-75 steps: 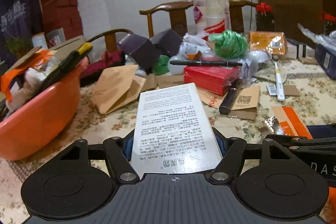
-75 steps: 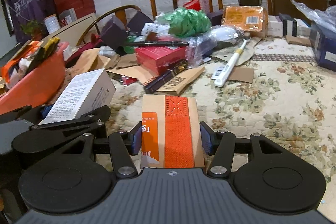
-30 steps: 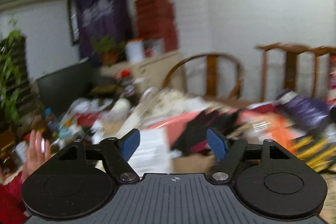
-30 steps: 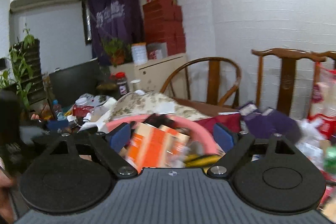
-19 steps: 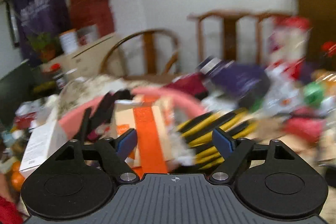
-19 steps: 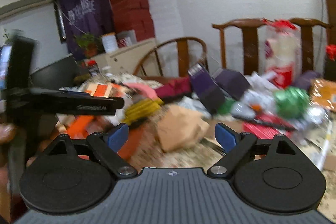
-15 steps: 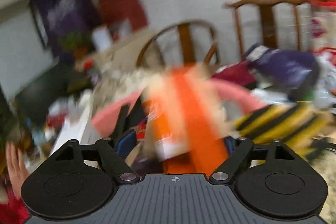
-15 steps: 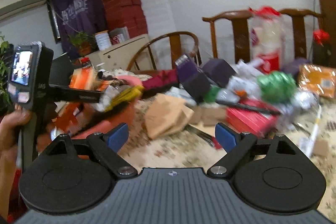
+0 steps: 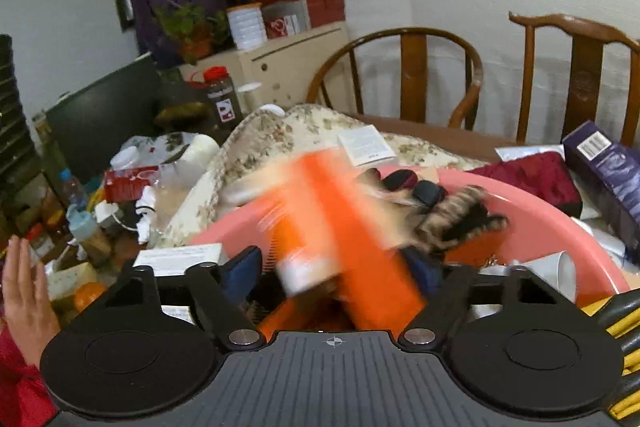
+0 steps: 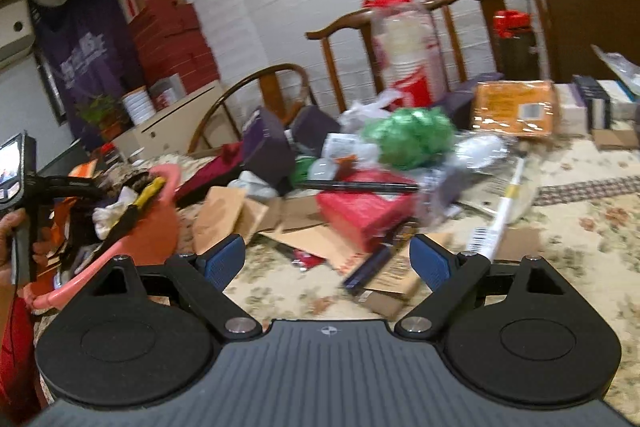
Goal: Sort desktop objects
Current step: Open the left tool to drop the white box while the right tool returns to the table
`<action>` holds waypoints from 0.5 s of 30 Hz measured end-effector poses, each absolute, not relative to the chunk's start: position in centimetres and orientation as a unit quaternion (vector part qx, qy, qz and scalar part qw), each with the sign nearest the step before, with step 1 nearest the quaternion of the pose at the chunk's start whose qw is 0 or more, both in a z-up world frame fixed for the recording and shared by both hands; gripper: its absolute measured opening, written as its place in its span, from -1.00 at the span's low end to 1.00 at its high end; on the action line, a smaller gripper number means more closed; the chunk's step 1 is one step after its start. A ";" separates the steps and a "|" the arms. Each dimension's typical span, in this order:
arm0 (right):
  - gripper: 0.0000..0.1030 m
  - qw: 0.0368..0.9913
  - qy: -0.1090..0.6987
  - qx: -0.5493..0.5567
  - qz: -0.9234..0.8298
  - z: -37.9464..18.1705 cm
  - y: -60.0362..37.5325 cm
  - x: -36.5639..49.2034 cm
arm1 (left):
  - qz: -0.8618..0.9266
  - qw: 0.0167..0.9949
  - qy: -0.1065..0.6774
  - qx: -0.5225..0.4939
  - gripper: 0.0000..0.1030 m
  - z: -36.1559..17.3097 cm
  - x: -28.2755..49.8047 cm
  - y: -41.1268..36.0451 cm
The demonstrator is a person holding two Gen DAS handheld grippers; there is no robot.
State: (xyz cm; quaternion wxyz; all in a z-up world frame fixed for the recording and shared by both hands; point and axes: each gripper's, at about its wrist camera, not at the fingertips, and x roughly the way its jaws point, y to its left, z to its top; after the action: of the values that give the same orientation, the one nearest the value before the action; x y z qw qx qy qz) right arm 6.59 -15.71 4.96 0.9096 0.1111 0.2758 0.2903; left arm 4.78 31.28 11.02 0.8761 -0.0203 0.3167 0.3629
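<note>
Left gripper [image 9: 332, 267] over the pink basin [image 9: 560, 223], jaws spread wide; an orange packet [image 9: 340, 239] sits between them, badly blurred, tilted. Cannot tell whether either pad touches it; the gap and the smear suggest it is loose and dropping, not held. Basin is evidently the collection bin: yellow-black gloves [image 9: 460, 219] and a white box [image 9: 180, 259] show in or at it, so a release above the pile makes sense. At far left of that view, a bare hand [image 9: 24, 303], open, off the worktop [image 10: 580, 227]. Right gripper [image 10: 326, 261] points away from the basin toward the unsorted heap, jaws wide apart, nothing between them; reads as lined up for the next pick. Ahead of it, left to right: brown paper bag [image 10: 228, 215], red box [image 10: 368, 211] with a black pen [image 10: 360, 186] across its top, green bag [image 10: 412, 135] behind, white stick [image 10: 506, 207] lying on the cloth. Much remains on the worktop; sorting looks well short of done. Flat card scraps near the jaws would likely need an edge grip.
</note>
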 end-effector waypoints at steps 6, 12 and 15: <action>0.77 0.920 0.262 0.124 0.264 4.1 -18.9 6.9 | 0.345 0.898 0.270 0.044 0.90 12.4 3.0 26.2; 0.77 0.941 0.234 0.092 0.227 2.6 -20.1 7.3 | 0.312 0.923 0.200 0.106 1.00 15.0 0.1 17.6; 0.77 0.949 0.224 0.054 0.215 2.4 -20.3 7.5 | 0.250 0.944 0.191 0.100 1.00 15.4 0.1 12.6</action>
State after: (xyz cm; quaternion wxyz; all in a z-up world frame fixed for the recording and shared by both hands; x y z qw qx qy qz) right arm 7.47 -20.28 2.42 0.9490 0.0545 0.2238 0.2153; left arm 0.08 12.60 15.40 0.9441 0.1000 0.1908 0.2495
